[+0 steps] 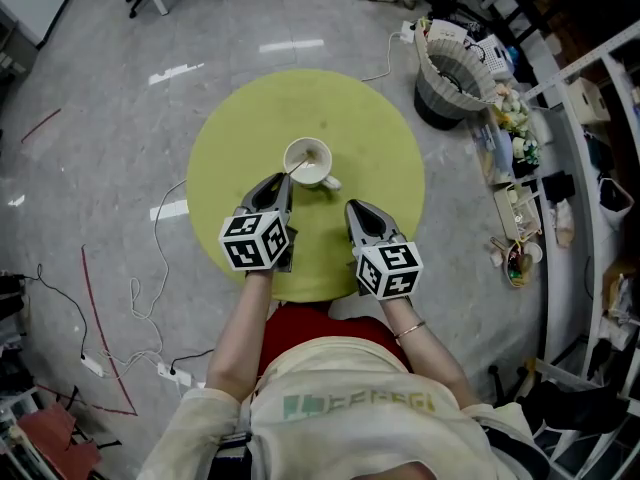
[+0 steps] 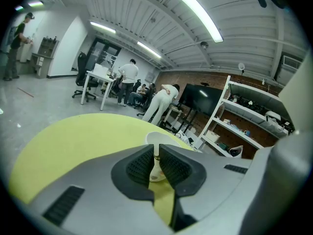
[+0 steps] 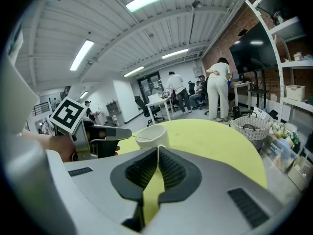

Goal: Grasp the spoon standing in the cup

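Left claw [image 2: 156, 153] pinches the spoon [image 1: 297, 169] by its handle tip, right claw [image 3: 157, 154] shut and empty, so squeeze firmly and lift straight, sparing the cup [image 1: 329, 154]!

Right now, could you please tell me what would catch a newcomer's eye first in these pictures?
The round yellow-green table stands out against the grey floor, with a white cup at its middle. The left tool is closed on the spoon leaning out of that cup, while the right tool is shut and empty beside it.
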`<action>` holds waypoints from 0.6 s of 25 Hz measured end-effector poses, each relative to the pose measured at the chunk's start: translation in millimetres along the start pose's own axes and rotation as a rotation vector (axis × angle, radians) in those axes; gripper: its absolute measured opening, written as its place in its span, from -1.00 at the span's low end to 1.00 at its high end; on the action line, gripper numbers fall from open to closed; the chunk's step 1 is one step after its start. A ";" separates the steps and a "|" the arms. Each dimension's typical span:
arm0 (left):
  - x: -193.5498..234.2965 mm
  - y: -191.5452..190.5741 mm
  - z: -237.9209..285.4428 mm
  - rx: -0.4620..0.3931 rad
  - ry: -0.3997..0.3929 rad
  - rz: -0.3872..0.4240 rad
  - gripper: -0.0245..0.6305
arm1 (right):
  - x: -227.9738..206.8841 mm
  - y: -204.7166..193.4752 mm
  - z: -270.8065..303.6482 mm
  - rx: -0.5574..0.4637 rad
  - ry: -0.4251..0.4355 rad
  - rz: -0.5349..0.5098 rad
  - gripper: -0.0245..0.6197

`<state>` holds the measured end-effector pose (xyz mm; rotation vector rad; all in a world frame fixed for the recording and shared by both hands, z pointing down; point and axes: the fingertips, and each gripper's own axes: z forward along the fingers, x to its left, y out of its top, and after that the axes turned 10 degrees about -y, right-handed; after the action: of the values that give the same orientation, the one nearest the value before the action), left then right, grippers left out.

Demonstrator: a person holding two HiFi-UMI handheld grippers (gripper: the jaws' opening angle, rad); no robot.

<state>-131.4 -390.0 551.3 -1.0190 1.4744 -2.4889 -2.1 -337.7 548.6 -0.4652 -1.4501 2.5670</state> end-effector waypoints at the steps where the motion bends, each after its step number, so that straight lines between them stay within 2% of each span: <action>1: 0.5 0.1 -0.3 -0.001 0.000 0.000 -0.78 | 0.1 -0.4 0.2 0.000 0.000 0.000 -0.80; 15: -5.2 2.6 -8.7 -0.022 -0.007 0.006 -0.84 | 1.8 0.6 -10.6 -0.013 -0.012 -0.011 -0.80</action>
<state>-133.0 -382.9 543.9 -1.0240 1.5041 -2.4681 -0.2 -328.9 542.6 -0.4433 -1.4702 2.5578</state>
